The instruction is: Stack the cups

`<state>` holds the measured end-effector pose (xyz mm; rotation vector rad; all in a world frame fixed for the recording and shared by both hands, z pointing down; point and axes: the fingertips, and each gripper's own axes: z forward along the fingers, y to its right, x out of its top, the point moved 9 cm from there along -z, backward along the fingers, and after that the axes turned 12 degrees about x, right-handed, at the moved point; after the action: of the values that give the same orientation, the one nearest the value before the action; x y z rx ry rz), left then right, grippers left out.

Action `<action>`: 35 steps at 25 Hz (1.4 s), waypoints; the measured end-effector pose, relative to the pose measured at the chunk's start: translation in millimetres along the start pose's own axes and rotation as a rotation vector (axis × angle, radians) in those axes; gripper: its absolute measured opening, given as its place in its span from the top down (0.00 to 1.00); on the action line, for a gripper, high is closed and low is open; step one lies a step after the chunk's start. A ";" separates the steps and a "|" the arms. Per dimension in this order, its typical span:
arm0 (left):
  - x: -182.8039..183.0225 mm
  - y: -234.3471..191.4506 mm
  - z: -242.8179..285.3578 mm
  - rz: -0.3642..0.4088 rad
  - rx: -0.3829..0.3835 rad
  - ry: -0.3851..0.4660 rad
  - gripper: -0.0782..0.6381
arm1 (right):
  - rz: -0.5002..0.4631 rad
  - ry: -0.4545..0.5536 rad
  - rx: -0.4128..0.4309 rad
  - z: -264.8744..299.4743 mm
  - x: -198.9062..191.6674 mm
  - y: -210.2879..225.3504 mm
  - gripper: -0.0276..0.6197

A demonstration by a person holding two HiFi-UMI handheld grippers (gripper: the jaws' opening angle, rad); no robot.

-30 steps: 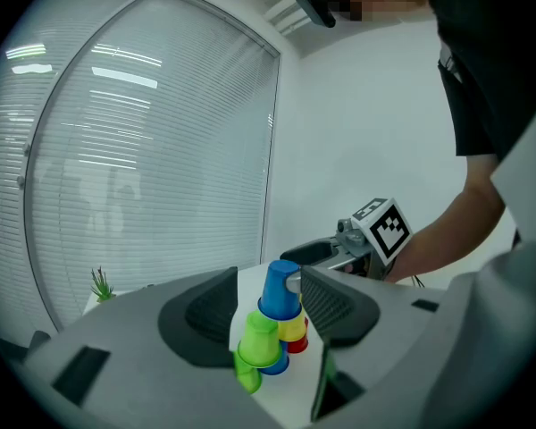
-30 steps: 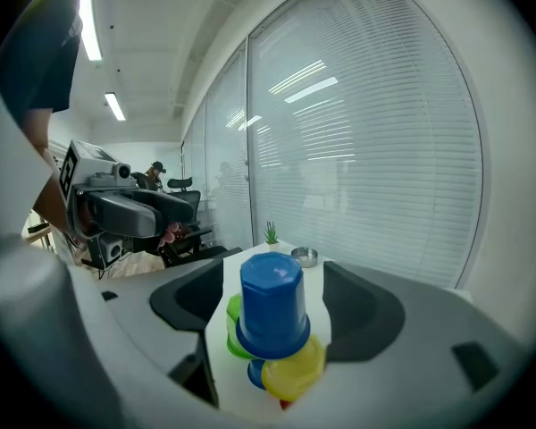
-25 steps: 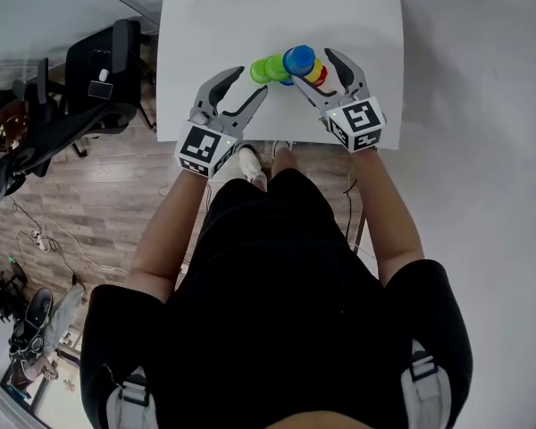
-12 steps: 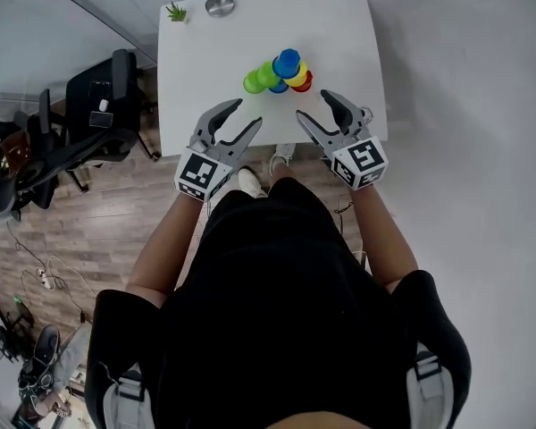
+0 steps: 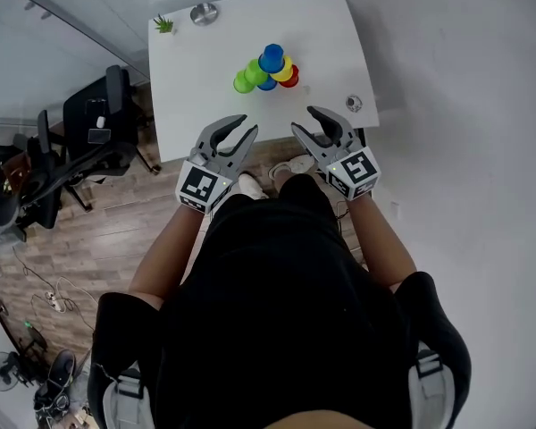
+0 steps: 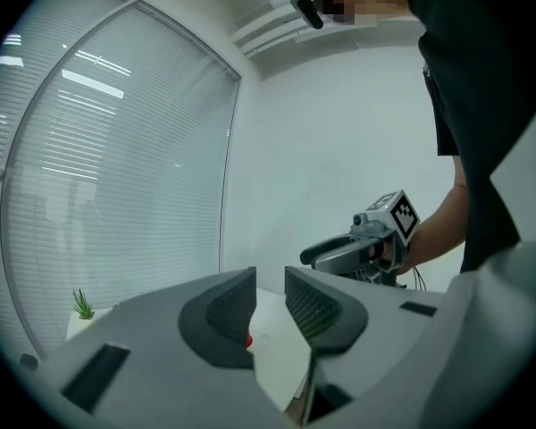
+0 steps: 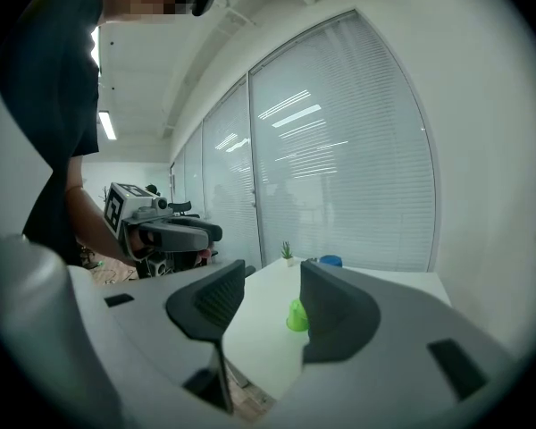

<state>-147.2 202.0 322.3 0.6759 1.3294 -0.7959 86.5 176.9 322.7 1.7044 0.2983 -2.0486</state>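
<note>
Jaws closing empty on two grippers (image 5: 247, 124) (image 5: 305, 119); six cups (image 5: 266, 70)

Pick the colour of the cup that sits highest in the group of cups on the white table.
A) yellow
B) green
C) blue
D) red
C: in the head view the blue cup shows whole and covers parts of a green cup, the yellow cup and the red cup around it.

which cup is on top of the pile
The blue cup: it sits highest, overlapping the green cups on its left and the yellow cup on its right.
</note>
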 end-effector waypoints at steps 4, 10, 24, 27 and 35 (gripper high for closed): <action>6.4 4.0 -5.2 0.004 0.002 0.020 0.80 | -0.009 0.032 0.006 -6.1 8.7 -7.6 0.71; 24.1 5.4 -9.5 0.001 0.025 0.044 0.87 | -0.036 0.051 0.045 -11.6 22.4 -18.5 0.78; 40.5 10.6 -1.3 -0.019 0.038 0.054 0.88 | -0.053 0.104 0.005 -11.3 30.3 -15.2 0.95; 43.6 7.5 0.3 -0.031 0.033 0.056 0.88 | -0.057 0.115 -0.011 -9.0 36.0 -9.3 0.95; 49.1 2.1 9.2 -0.021 0.047 0.056 0.88 | -0.071 0.132 -0.043 -14.9 44.8 5.1 0.95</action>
<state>-137.3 190.0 274.8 0.7266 1.3744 -0.8324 96.1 169.8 276.8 1.8300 0.4488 -1.9676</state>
